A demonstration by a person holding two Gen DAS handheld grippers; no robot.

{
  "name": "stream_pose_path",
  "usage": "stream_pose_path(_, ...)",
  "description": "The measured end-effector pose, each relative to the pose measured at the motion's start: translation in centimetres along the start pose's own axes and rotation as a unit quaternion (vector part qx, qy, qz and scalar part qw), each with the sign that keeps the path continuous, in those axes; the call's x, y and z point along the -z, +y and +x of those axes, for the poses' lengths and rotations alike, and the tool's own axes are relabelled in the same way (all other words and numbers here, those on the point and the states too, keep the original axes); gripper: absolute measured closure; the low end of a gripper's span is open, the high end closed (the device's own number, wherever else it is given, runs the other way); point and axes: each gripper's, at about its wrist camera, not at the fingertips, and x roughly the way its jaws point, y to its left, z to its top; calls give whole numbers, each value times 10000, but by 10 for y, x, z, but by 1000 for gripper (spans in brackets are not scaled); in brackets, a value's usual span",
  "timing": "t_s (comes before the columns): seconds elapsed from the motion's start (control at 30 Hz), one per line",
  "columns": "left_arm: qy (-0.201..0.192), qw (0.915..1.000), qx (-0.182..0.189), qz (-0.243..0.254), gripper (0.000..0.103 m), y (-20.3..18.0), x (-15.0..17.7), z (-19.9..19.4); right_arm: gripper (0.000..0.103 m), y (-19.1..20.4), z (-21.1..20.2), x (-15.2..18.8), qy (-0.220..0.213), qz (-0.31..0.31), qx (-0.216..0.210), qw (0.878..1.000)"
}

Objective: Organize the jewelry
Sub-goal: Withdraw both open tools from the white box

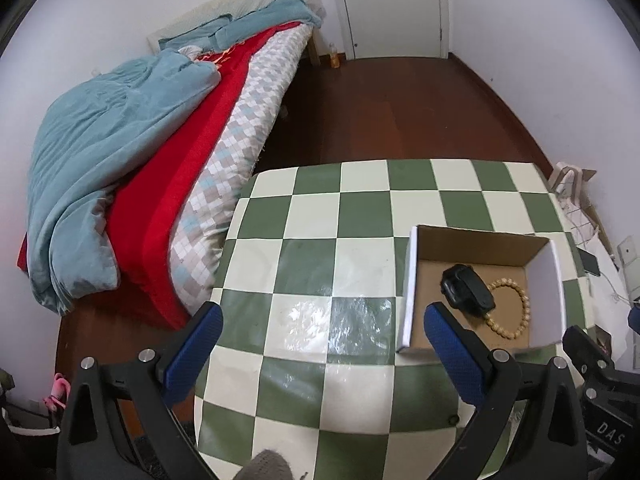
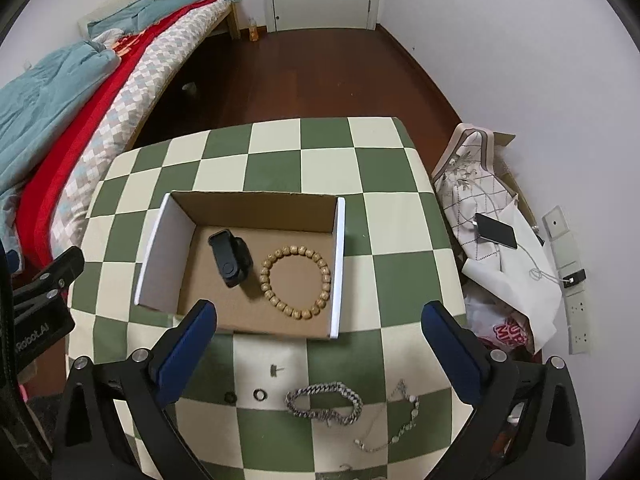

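Checkered green-and-cream table [image 2: 276, 168] carrying an open cardboard box [image 2: 256, 206] with white side walls; inside the box, on its brown floor, a black smartwatch [image 2: 231, 258] lying to the left and a wooden bead bracelet [image 2: 295, 281] forming a ring just beside it on the right, the two close enough that contact cannot be judged. Same box [image 1: 480, 242] in the left wrist view at the right of the table [image 1: 312, 208], with the smartwatch [image 1: 466, 288] overlapping the near edge of the bead bracelet [image 1: 510, 308]. Right gripper [image 2: 318, 354] poised above the near rim of the box, jaws spread wide, blue pads [image 2: 188, 348] clear of everything, nothing between them. Left gripper [image 1: 320, 354] above bare tabletop left of the box, jaws likewise spread wide and holding nothing. On the table nearer than the box, outside it: a chunky silver chain bracelet [image 2: 324, 402], a thin silver chain [image 2: 394, 420] to its right, a small ring [image 2: 260, 394], a dark ring [image 2: 230, 397] left of that, and a tiny stud [image 2: 275, 370] closer to the box. Beyond the table, a bed [image 2: 100, 80] with teal and red bedding at left; at right, a phone [image 2: 496, 230] lying on a cluttered heap beside the wall
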Motion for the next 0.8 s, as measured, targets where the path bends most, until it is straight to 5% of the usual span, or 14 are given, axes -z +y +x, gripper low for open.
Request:
stream_pose_path(0.53, -785, 9968, 144, 22, 0, 16, 38, -97, 0, -6, -115, 38, -973, 129, 232, 9949)
stream_pose_path(0.8, -889, 9960, 78, -13, 0, 28, 66, -118, 0, -12, -149, 68, -1046, 295, 10, 9941)
